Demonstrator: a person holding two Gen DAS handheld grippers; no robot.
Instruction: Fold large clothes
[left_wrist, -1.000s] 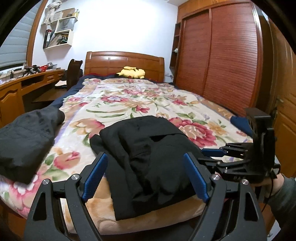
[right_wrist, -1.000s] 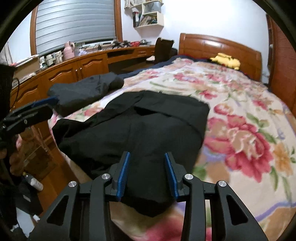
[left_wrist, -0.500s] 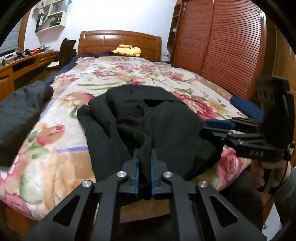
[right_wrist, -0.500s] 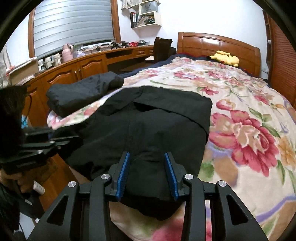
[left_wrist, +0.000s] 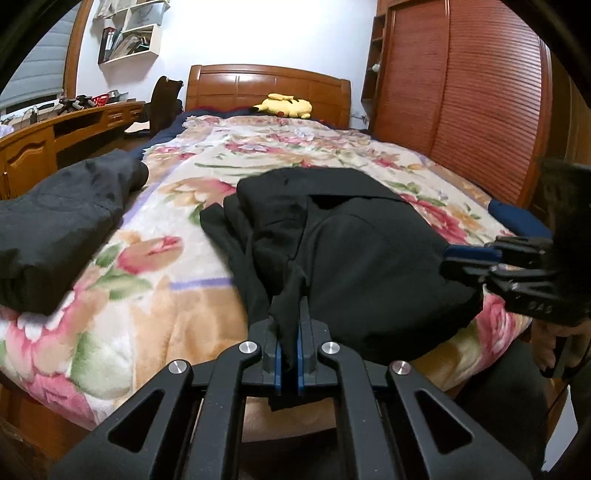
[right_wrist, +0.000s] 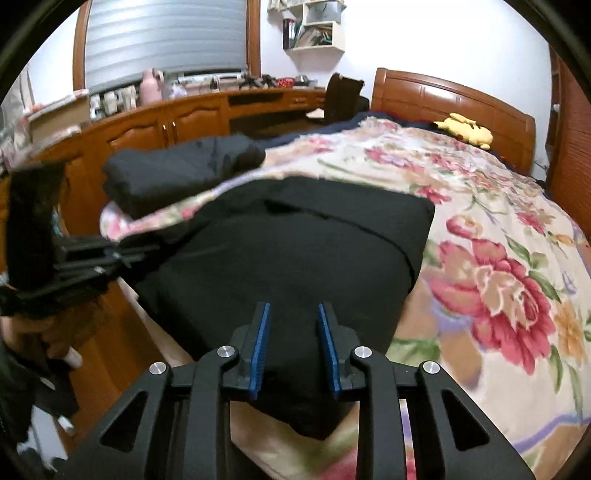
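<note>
Nearest, the left gripper has its fingers clamped on a pinch of the black garment's near hem, while the right gripper straddles the near edge further right, fingers closing with cloth between them but not yet pinching. The garment lies across the near end of the bed, soft, limp, fairly heavy; best held at both hem corners, since a thin pinch may slip

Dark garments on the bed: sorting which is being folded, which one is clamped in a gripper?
The black garment at the bed's near edge, pinched by the left gripper; the dark grey bundle lies untouched.
</note>
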